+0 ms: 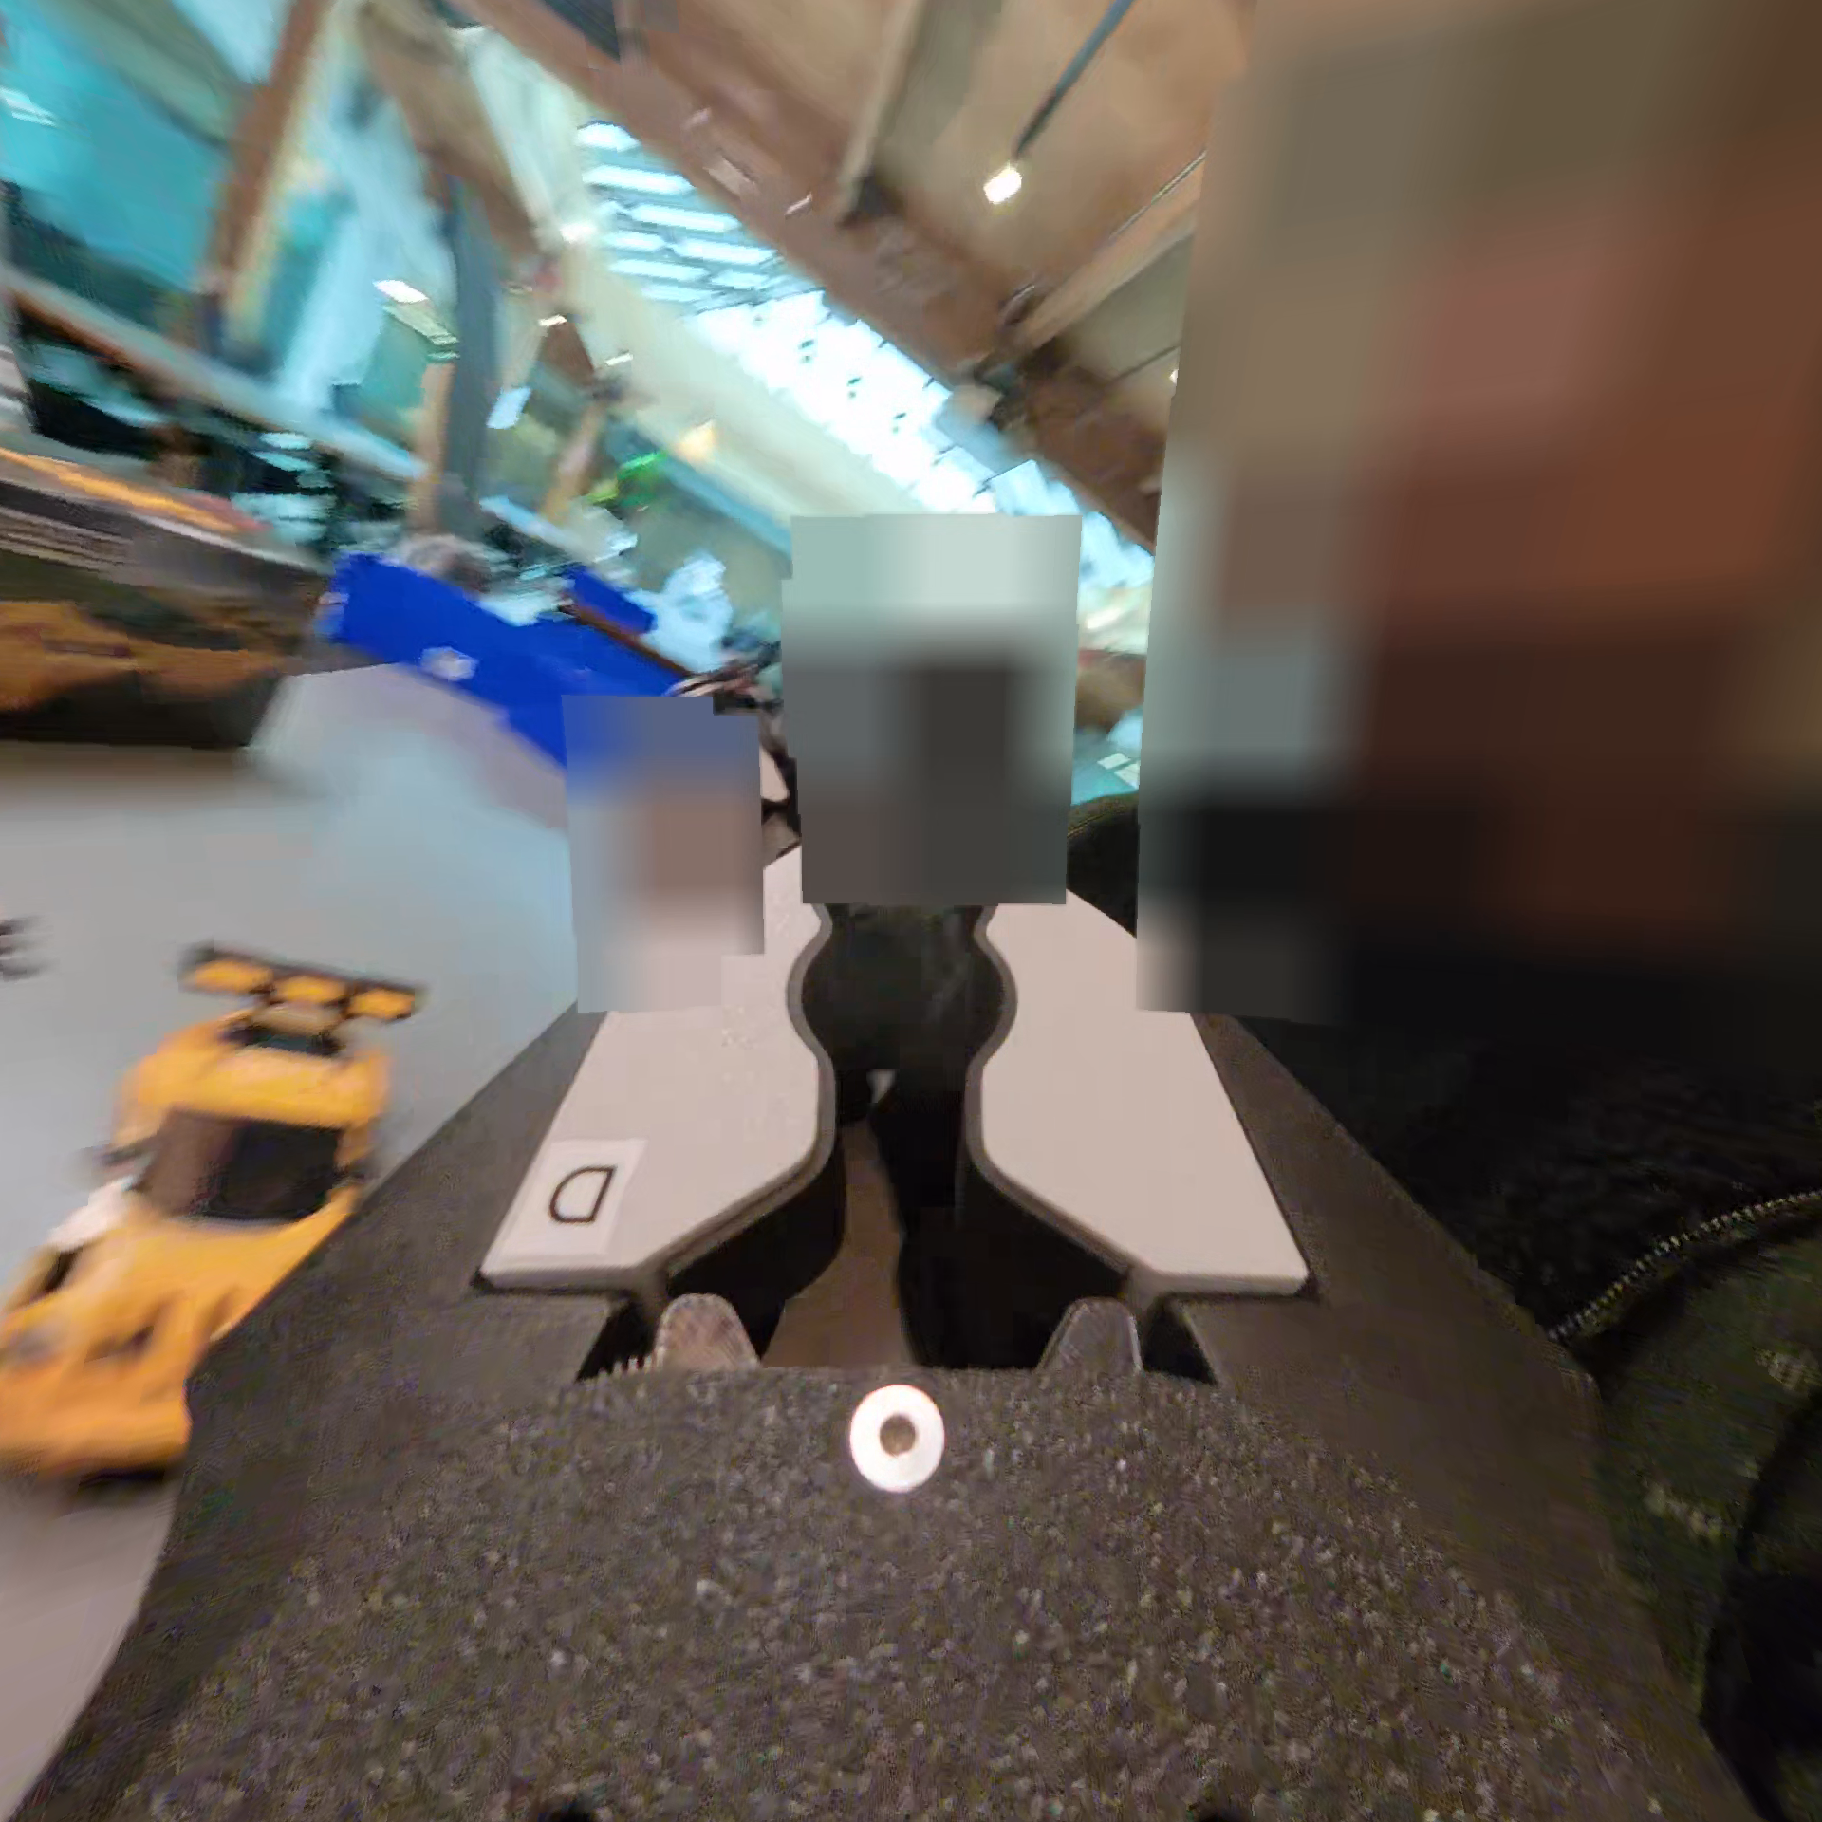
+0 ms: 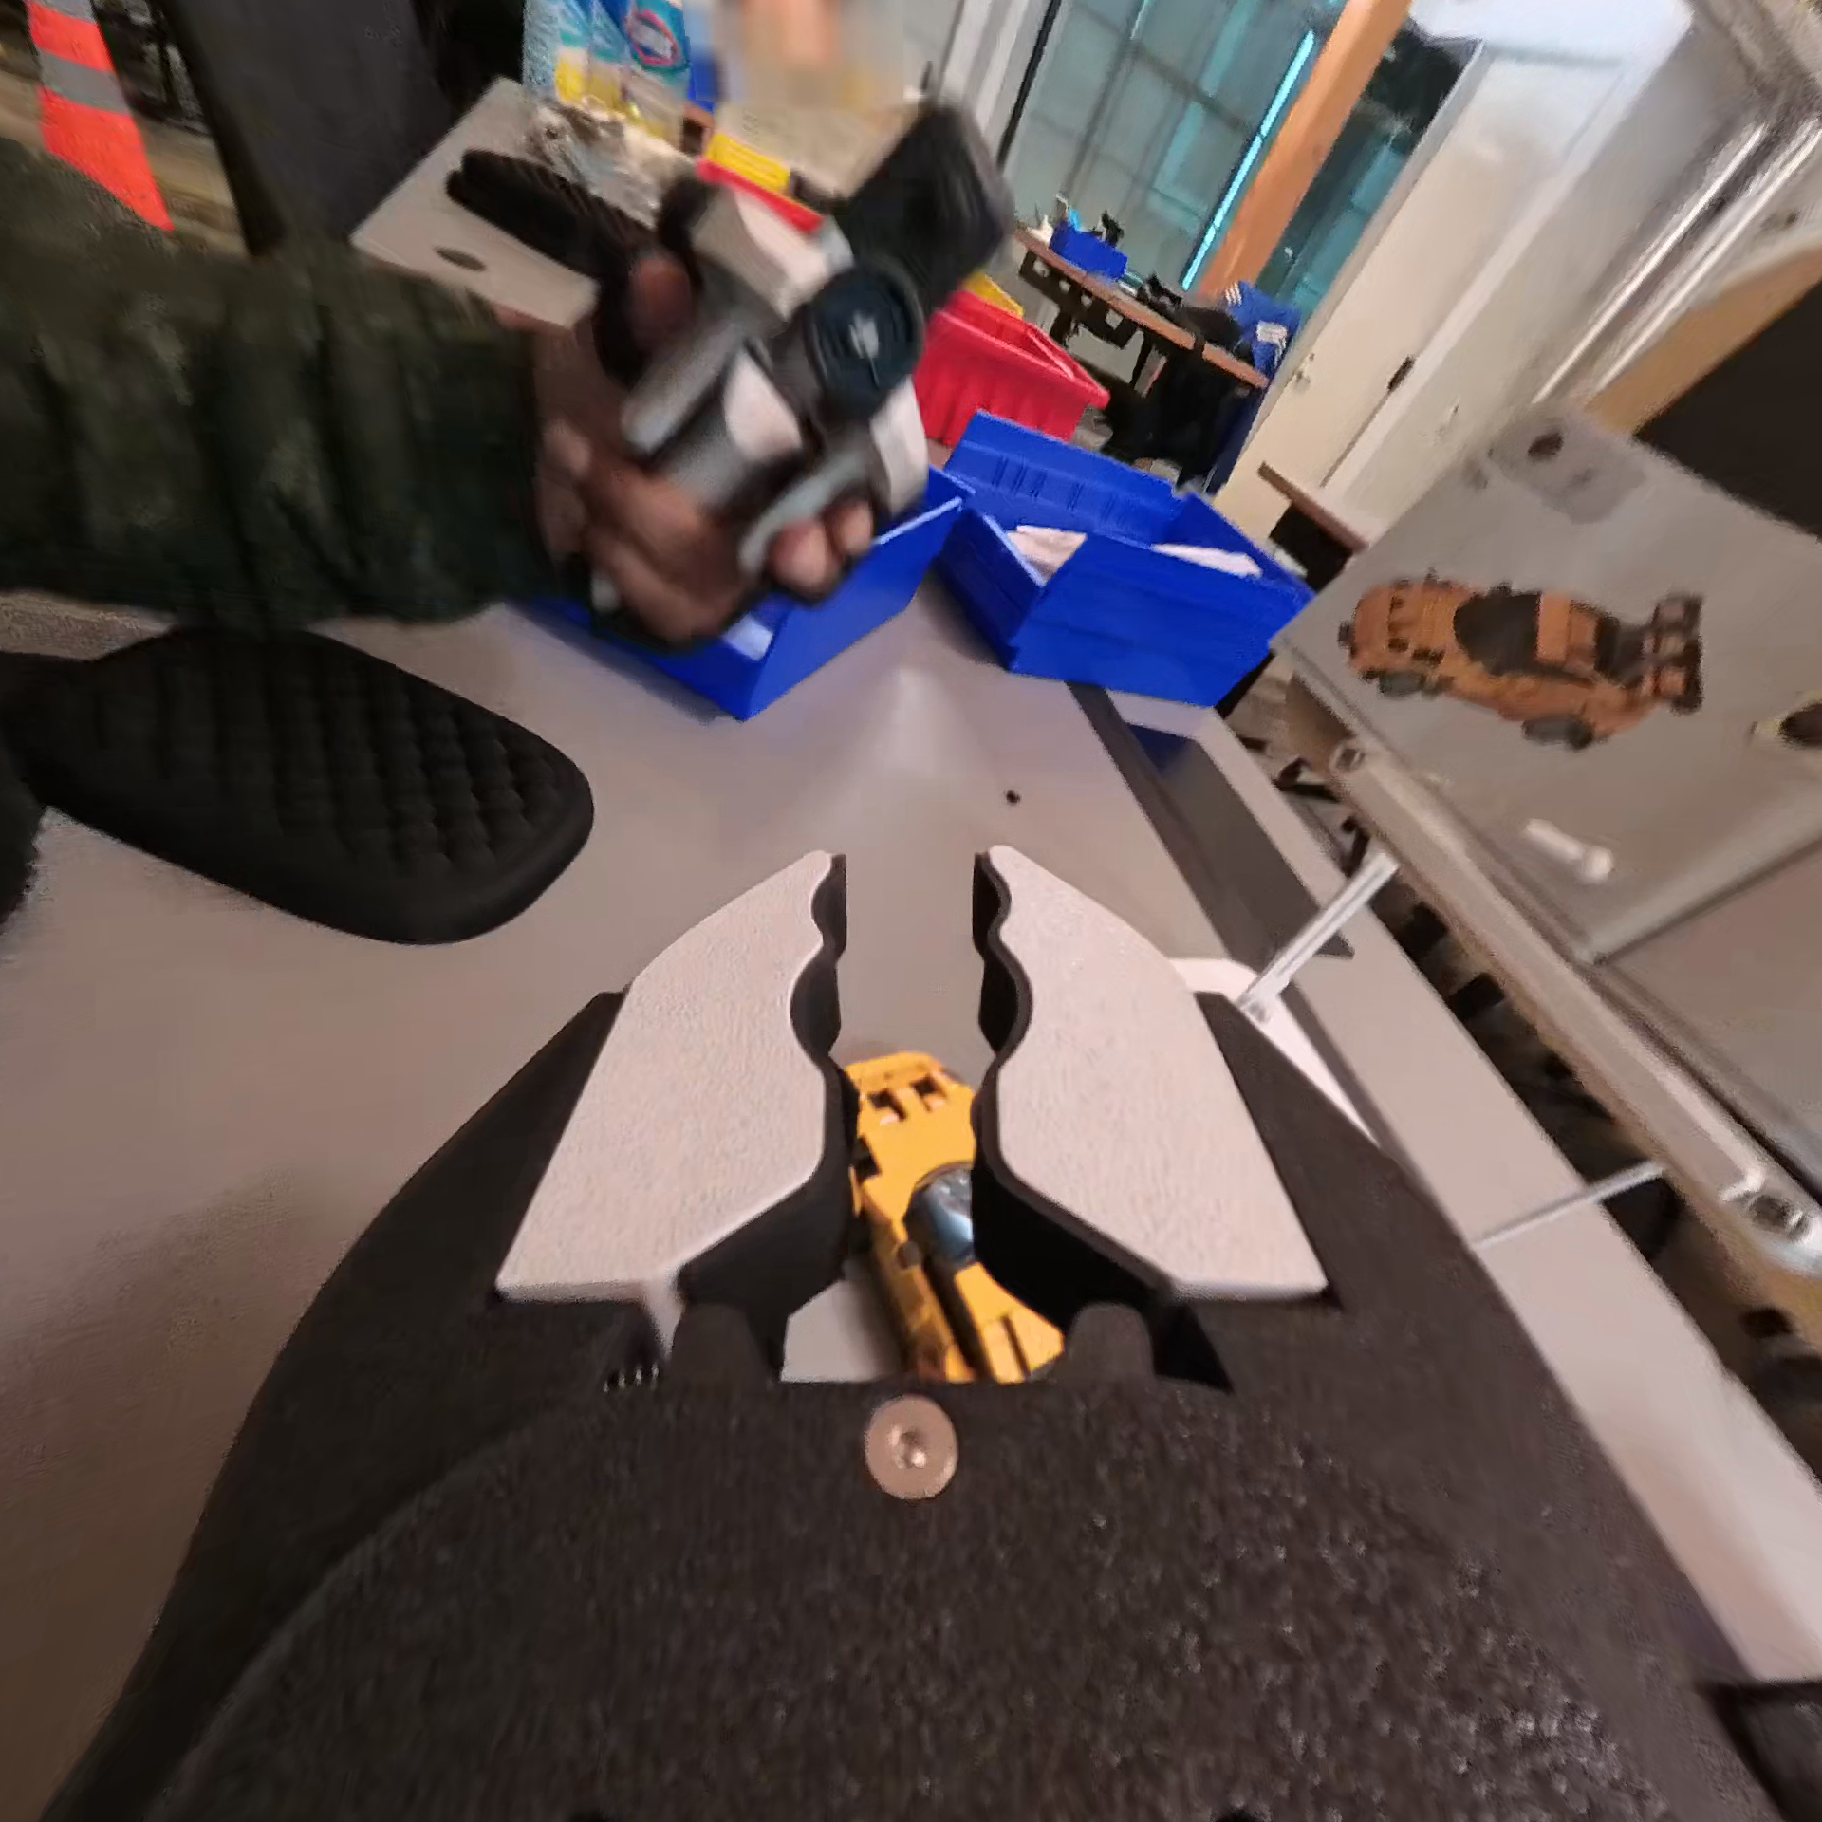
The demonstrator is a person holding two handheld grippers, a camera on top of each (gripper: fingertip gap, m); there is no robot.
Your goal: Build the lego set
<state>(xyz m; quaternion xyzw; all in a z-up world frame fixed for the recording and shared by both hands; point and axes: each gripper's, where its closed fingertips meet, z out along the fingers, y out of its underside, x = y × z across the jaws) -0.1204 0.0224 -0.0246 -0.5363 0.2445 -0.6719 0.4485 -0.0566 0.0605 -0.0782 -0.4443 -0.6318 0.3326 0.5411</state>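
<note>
My yellow brick-built lego car (image 1: 187,1198) with dark windows lies on the grey table (image 1: 394,838); only my right view shows it under the parted, empty right gripper (image 2: 909,877), while my left gripper (image 1: 902,922), raised, is gapped and empty

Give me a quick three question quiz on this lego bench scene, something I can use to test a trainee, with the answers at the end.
1. True or false: the left tool is gripping a brick.
2. What colour is the lego car seen between the fingers of the right tool? A red, B yellow, C green.
3. Fill the gap: the two open bins on the table beyond the right tool are ___.

Key: 1 false, its fingers stand apart with nothing between them. 2 B. 3 blue.
</note>
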